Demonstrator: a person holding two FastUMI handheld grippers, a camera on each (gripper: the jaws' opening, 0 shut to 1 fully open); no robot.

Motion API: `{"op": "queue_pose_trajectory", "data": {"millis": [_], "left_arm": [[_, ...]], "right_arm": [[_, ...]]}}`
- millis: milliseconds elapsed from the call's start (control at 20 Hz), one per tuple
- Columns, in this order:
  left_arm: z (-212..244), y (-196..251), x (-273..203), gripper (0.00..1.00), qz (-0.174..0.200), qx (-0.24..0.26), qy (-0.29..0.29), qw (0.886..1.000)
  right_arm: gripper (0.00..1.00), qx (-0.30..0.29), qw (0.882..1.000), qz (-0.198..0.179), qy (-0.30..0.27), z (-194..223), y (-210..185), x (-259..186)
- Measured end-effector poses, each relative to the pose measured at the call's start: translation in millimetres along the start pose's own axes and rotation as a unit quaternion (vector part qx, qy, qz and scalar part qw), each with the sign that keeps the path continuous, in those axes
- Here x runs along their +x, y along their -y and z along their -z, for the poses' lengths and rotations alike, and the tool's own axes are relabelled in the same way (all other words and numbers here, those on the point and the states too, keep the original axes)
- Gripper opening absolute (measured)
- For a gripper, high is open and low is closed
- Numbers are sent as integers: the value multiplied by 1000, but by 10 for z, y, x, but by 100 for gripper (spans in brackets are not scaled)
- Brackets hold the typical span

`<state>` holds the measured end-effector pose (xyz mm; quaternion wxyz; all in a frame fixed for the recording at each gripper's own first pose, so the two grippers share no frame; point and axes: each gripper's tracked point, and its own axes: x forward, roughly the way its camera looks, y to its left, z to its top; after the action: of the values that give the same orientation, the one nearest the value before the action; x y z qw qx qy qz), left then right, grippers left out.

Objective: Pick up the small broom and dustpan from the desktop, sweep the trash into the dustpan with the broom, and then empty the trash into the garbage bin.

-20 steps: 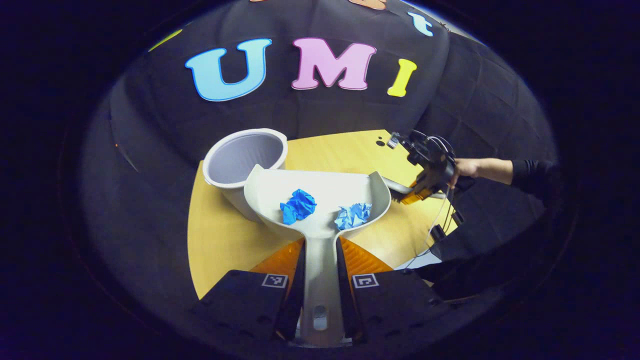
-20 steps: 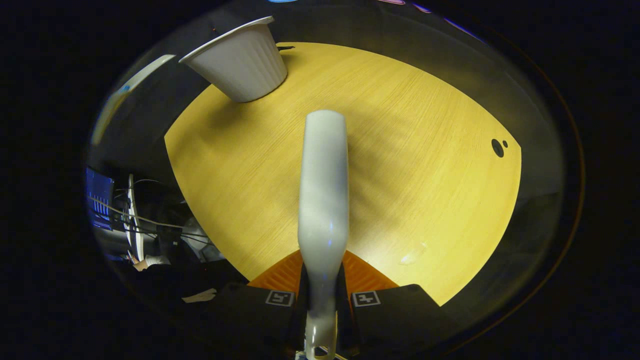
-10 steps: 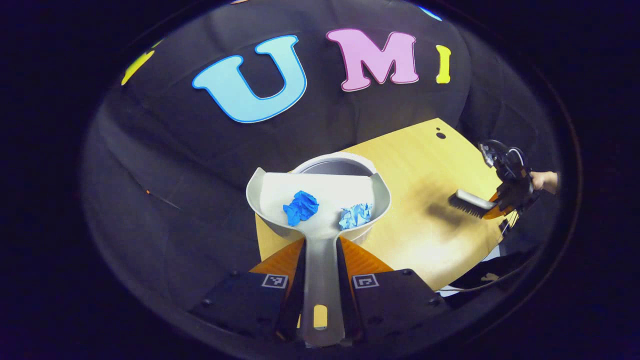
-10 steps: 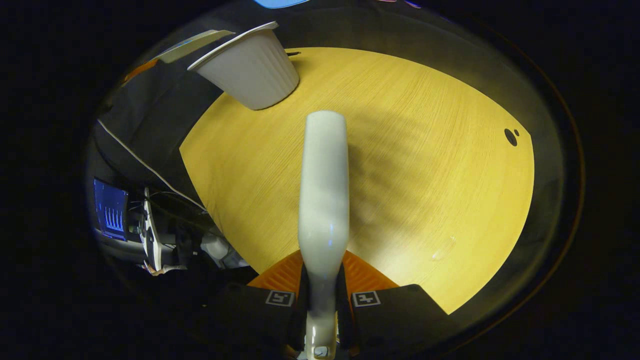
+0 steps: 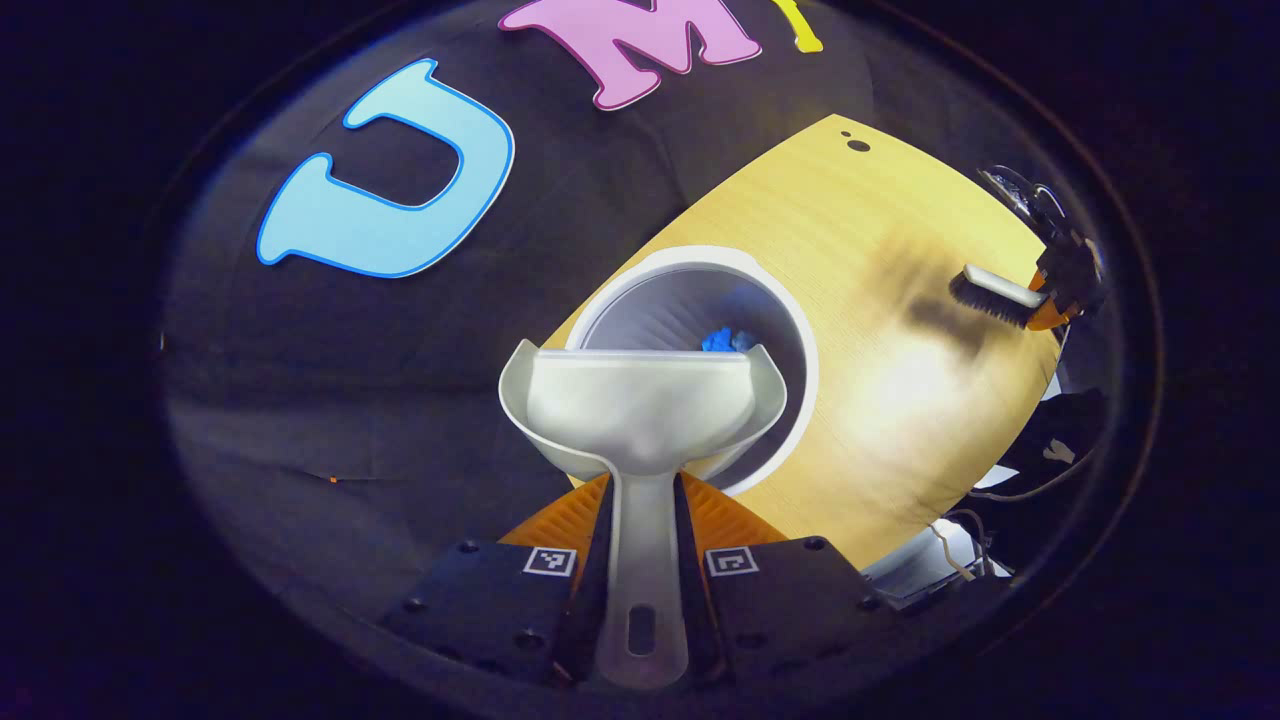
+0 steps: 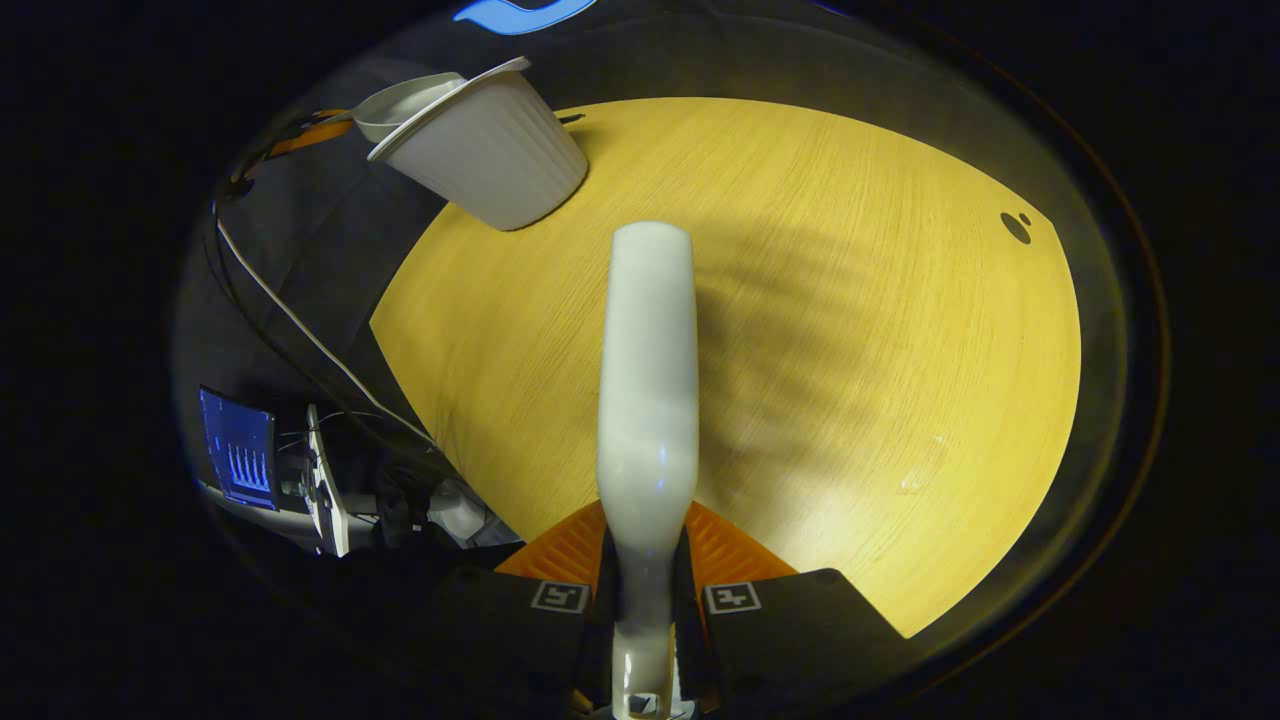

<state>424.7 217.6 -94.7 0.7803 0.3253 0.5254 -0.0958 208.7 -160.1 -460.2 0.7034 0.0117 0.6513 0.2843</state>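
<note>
2 grippers are each clamped on a tool. In the left gripper view, the left gripper (image 5: 640, 545) has both fingers pressed narrow against the handle of the pale dustpan (image 5: 640, 415), which reaches straight ahead of it and is tipped forward over the mouth of the white garbage bin (image 5: 795, 330). The pan's front lip sits directly above the bin's opening, and its scoop looks bare. Just past that lip, inside the bin, lies a blue scrap of trash (image 5: 727, 340). The bin stands on the yellow desktop (image 5: 880, 400), directly ahead of and below this gripper.

Far off to this gripper's right, the small broom (image 5: 995, 295) hangs over the desktop, bristles down, not touching the surface as far as can be told.

In the right gripper view, the right gripper (image 6: 645, 575) is closed tight on the broom's handle (image 6: 648, 380), which runs straight ahead from between the fingers over the desktop (image 6: 850, 350). Ahead and to this gripper's left stands the garbage bin (image 6: 480, 165) near the desktop's edge, with the dustpan (image 6: 400, 100) tilted at its rim. A lit screen (image 6: 238, 462) sits low to the left, beyond the desktop.
</note>
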Motion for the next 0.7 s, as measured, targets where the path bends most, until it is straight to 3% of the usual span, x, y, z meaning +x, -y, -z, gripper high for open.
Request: {"op": "queue_pose_trajectory", "data": {"millis": [150,250,350,550,650,700], "left_arm": [[86,-75,-75,31,-18,-19,5,1000],[146,-99,-166,31,-19,-45,21,999],[114,-15,-296,31,-12,-87,45,995],[-98,190,-804,30,-19,-120,136,983],[-231,434,-1100,30,-3,-137,185,973],[-284,579,-1218,30,10,-144,208,967]], "right_arm": [[31,10,1000,5,1,-10,-11,-10],[24,14,1000,5,6,-20,-15,-10],[28,17,1000,3,5,-21,-11,-18],[28,16,1000,15,5,-48,7,-22],[24,26,999,22,17,-80,30,-5],[28,33,999,25,25,-103,32,4]]}}
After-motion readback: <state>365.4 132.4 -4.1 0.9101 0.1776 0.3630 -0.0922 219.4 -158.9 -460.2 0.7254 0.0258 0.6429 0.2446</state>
